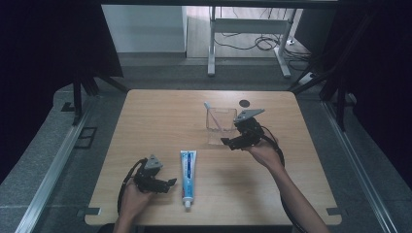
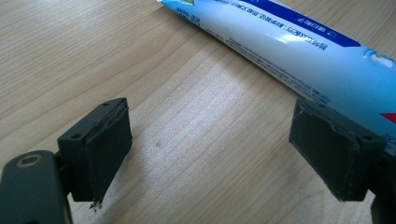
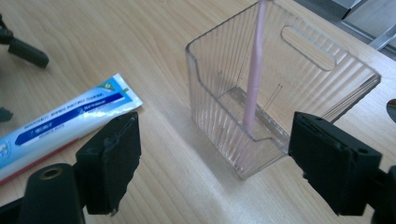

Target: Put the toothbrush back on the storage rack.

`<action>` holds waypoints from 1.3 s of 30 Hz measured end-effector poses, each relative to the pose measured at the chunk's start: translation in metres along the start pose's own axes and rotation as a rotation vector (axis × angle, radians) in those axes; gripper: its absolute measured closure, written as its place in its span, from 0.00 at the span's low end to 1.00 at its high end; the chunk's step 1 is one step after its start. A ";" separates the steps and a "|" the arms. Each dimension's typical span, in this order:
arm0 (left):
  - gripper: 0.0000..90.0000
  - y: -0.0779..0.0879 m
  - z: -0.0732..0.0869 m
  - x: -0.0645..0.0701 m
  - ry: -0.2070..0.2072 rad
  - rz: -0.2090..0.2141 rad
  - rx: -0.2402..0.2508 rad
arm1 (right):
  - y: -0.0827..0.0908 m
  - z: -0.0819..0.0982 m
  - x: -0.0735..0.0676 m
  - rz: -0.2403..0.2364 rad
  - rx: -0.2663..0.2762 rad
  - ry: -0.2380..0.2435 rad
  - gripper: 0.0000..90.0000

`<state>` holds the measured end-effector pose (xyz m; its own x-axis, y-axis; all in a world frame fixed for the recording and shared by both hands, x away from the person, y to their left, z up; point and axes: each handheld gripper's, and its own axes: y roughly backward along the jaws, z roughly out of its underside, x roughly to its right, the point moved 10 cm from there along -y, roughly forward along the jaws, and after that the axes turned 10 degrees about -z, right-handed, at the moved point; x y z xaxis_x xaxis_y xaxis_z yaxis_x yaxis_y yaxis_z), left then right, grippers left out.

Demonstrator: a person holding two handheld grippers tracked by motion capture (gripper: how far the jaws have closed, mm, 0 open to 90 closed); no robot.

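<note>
A clear ribbed plastic cup [image 1: 217, 124] stands upright on the wooden desk [image 1: 145, 121], toward its far edge and right of centre. A pink toothbrush [image 1: 214, 116] leans inside it, head up and tilted toward the far-left corner. A white-and-blue toothpaste tube [image 1: 188, 174] lies flat near the desk's near edge, cap pointing at that edge.

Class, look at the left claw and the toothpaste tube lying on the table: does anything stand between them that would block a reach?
Nothing visible does. The left claw is open on bare wood right beside the toothpaste tube, and in the left gripper view the tube lies just past its jaws with only table between.
</note>
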<state>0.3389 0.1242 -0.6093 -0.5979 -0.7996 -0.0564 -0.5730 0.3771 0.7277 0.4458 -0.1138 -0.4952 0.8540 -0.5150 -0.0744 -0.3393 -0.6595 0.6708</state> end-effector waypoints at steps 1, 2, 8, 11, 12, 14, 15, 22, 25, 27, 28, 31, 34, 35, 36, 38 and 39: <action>0.15 0.000 0.000 0.000 -0.005 0.001 0.000 | 0.000 0.002 -0.002 0.000 -0.003 0.006 0.18; 0.15 0.000 0.000 0.000 -0.008 0.001 0.000 | 0.000 0.003 -0.003 -0.001 -0.004 0.013 0.17; 0.15 0.000 0.000 0.000 -0.009 0.000 0.000 | 0.001 0.014 -0.012 -0.012 -0.002 0.017 0.16; 0.15 0.000 0.000 0.000 -0.011 0.000 0.000 | 0.002 0.020 -0.013 -0.009 -0.001 0.020 0.16; 0.15 0.000 0.000 0.000 -0.010 0.001 0.000 | 0.003 0.021 -0.013 -0.009 -0.001 0.020 0.15; 0.15 0.000 0.000 0.000 -0.009 0.000 0.000 | 0.004 0.025 -0.014 -0.010 0.002 0.019 0.15; 0.15 0.000 0.000 0.000 -0.009 0.000 0.000 | 0.004 0.027 -0.014 -0.009 0.004 0.017 0.15; 0.15 0.000 0.000 0.000 -0.005 0.002 0.002 | 0.009 0.043 -0.013 -0.005 0.001 0.004 0.13; 0.15 0.000 0.000 0.001 -0.004 0.002 0.003 | 0.013 0.049 -0.012 0.001 0.002 0.000 0.11; 0.15 0.000 0.000 0.001 -0.006 0.002 0.002 | 0.014 0.052 -0.012 0.004 0.005 -0.004 0.11; 0.15 0.000 0.000 0.001 -0.006 0.001 0.002 | 0.015 0.054 -0.012 0.006 0.008 -0.008 0.10; 0.15 0.000 0.000 0.001 -0.010 0.001 0.000 | 0.019 0.059 -0.012 0.009 0.012 -0.013 0.09; 0.15 0.000 0.000 0.001 -0.011 0.000 0.001 | 0.021 0.064 -0.011 0.019 0.012 -0.017 0.08; 0.15 0.000 0.000 0.001 -0.013 0.000 0.002 | 0.022 0.066 -0.011 0.020 0.012 -0.017 0.07; 0.15 0.000 0.000 0.001 -0.013 0.000 0.002 | 0.023 0.067 -0.011 0.021 0.012 -0.019 0.07; 0.15 0.000 0.000 0.001 -0.013 0.000 0.001 | 0.025 0.072 -0.011 0.024 0.014 -0.024 0.07; 0.15 0.000 0.000 0.001 -0.013 0.000 0.001 | 0.026 0.074 -0.011 0.025 0.012 -0.024 0.07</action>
<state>0.3387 0.1235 -0.6094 -0.6055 -0.7931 -0.0655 -0.5735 0.3778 0.7269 0.3984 -0.1658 -0.5312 0.8356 -0.5442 -0.0755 -0.3651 -0.6527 0.6639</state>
